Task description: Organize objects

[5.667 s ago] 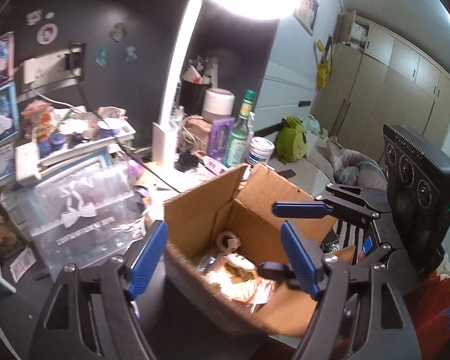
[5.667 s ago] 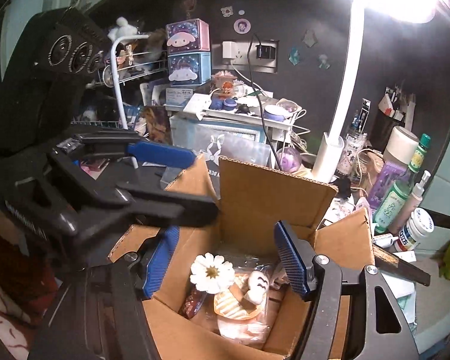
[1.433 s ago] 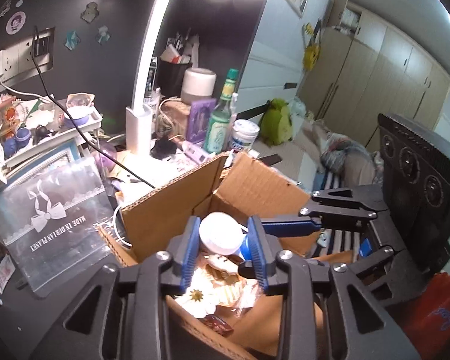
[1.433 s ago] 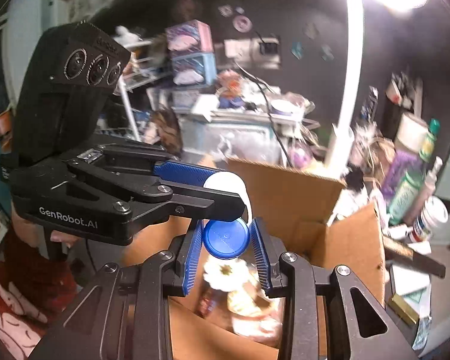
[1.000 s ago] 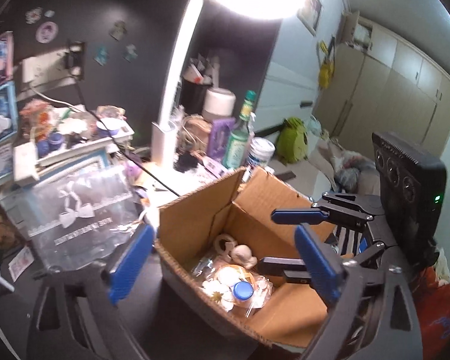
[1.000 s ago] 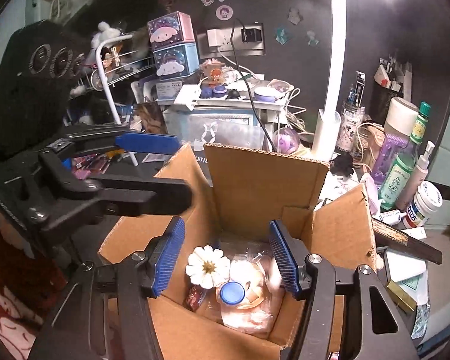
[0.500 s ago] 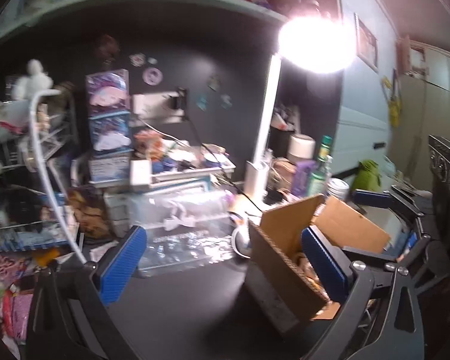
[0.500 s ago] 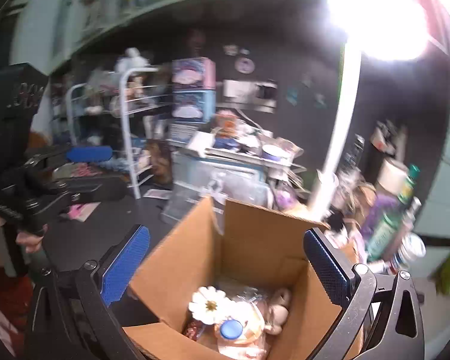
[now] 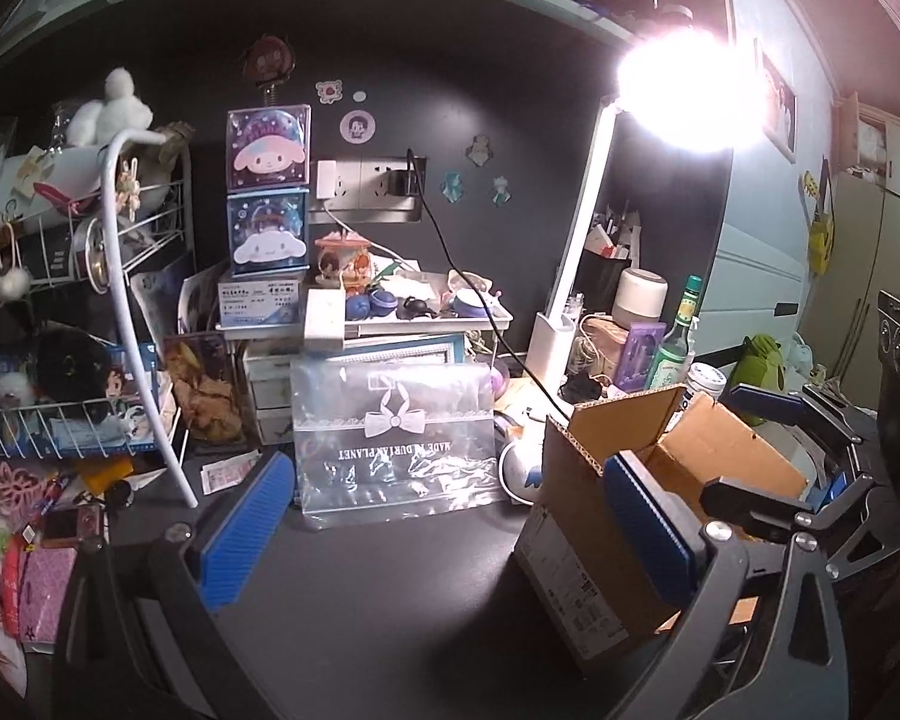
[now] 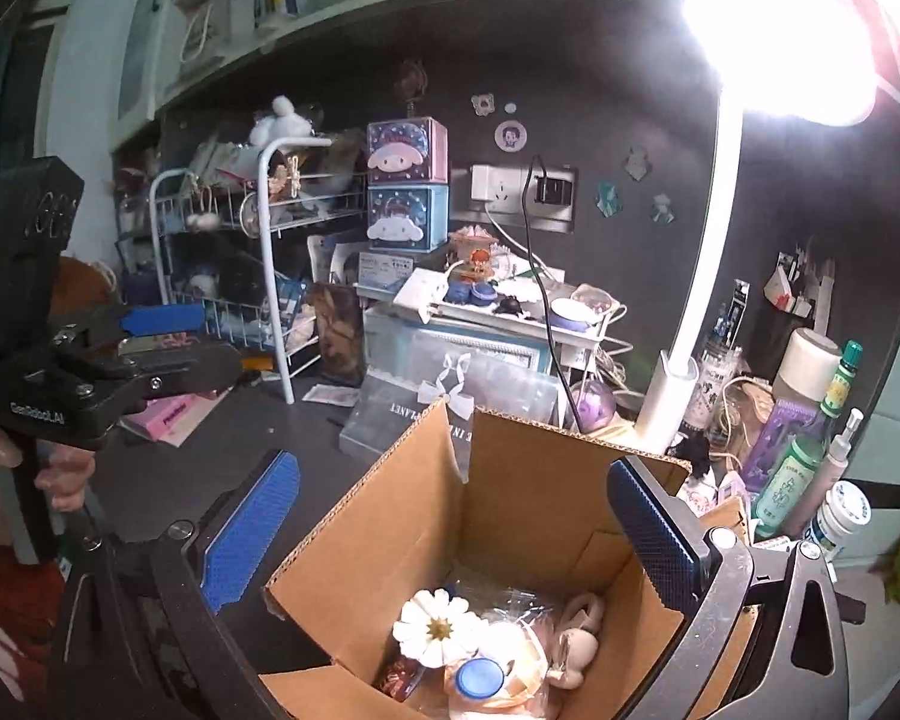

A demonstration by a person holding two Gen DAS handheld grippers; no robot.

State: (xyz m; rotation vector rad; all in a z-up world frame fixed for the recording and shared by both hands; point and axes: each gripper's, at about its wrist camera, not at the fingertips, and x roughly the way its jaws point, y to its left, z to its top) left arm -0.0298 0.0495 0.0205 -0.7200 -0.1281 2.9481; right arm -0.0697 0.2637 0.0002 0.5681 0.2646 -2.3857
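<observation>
Right hand-held gripper (image 10: 450, 546), jaws just spread wide and empty, hangs over the open cardboard box (image 10: 510, 516) on the dark tabletop (image 9: 390, 570) (blue-capped jar (image 10: 479, 679) inside, beside a white flower (image 10: 432, 630)); left hand-held gripper (image 9: 444, 540) likewise gapes empty.

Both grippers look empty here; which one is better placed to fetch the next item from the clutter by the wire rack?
Left, probably. The left gripper faces the dark desk near the wire rack, jaws open, while the right gripper hangs open over the cardboard box.
</observation>
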